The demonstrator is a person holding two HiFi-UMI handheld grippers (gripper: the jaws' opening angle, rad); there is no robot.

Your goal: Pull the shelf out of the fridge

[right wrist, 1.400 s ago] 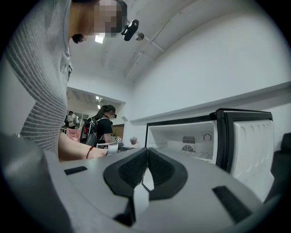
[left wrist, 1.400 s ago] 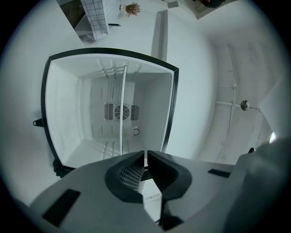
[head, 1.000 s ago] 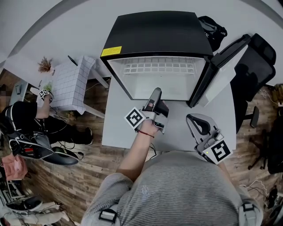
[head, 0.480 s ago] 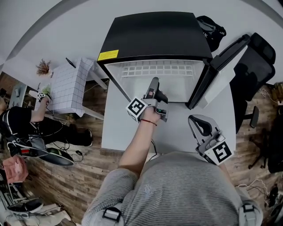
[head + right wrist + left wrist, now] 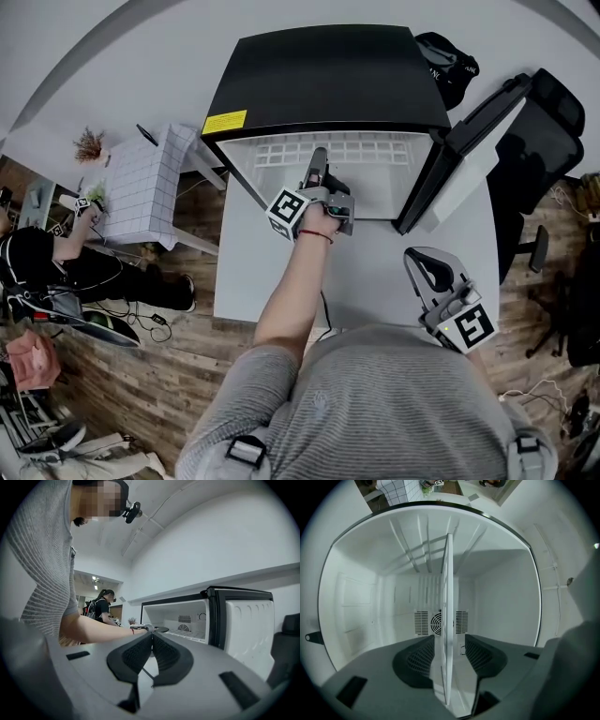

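Note:
The black fridge (image 5: pixel 328 75) stands on the white table (image 5: pixel 375 272) with its door (image 5: pixel 469 141) swung open to the right. Inside lies the white wire shelf (image 5: pixel 356 148). My left gripper (image 5: pixel 317 161) reaches into the opening. In the left gripper view the shelf (image 5: pixel 448 592) shows edge-on, and the left gripper (image 5: pixel 449 656) is open with its jaws straddling the shelf's front edge, pads clear of it on both sides. My right gripper (image 5: pixel 424 261) hovers over the table's near right part, away from the fridge. The right gripper (image 5: pixel 151 641) is shut with nothing in it.
A white gridded stand (image 5: pixel 141 183) sits left of the table. An office chair (image 5: pixel 553 141) is beyond the open door. A black bag (image 5: pixel 450 61) lies behind the fridge. A person (image 5: pixel 47 253) sits on the wooden floor at far left.
My left gripper has moved forward from above the table into the fridge opening, onto the shelf's front edge. The right gripper has hardly moved.

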